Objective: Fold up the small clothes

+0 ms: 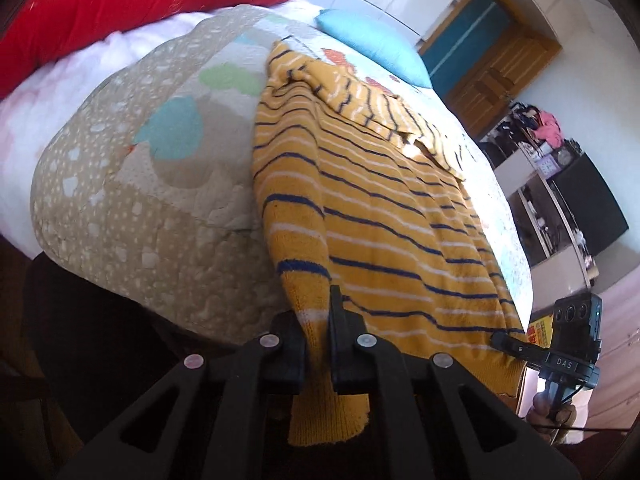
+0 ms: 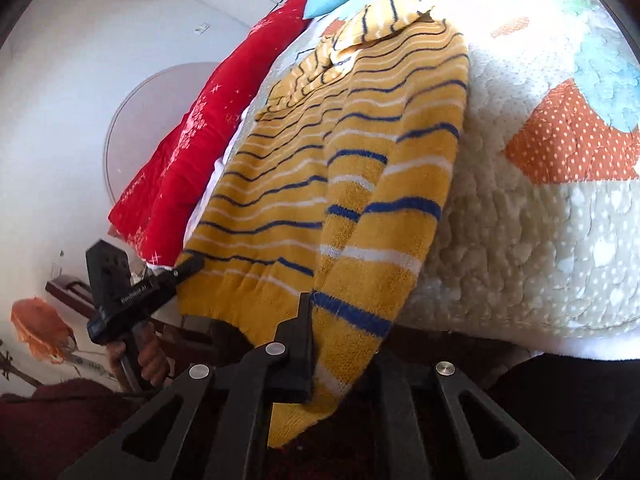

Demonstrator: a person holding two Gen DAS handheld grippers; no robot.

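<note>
A small yellow sweater with blue and white stripes lies on the quilted bed, its hem hanging over the near edge. My left gripper is shut on the sweater's left hem corner. My right gripper is shut on the right hem corner of the same sweater; its right finger is hidden under the cloth. Each gripper shows in the other's view: the right one at the hem's right end, the left one at the hem's left end. The sleeves are folded across the upper part.
A patchwork quilt covers the bed. A red pillow and a light blue pillow lie at the far end. A wooden door and cluttered shelves stand at the right.
</note>
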